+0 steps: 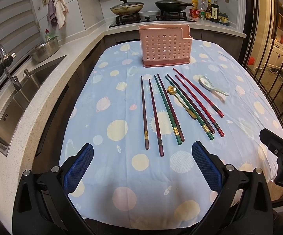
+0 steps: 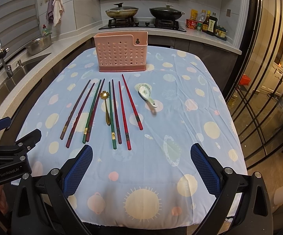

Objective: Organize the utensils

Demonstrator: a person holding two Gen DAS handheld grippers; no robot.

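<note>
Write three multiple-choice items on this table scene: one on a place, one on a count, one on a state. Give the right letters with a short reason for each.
1. Where does the white ceramic spoon lie?
A. inside the pink holder
B. on the cloth, right of the chopsticks
C. in the sink

2. How many chopsticks lie on the cloth?
A. four
B. six
C. eight

3. What state is the right gripper in?
A. open and empty
B. shut on a chopstick
C. shut on the gold spoon

Answers:
1 B: it rests on the tablecloth beside the red pair.
2 C: eight sticks count out in both views, with the gold spoon among them.
3 A: its blue pads stand wide apart with only cloth between; the pink holder looks empty.
</note>
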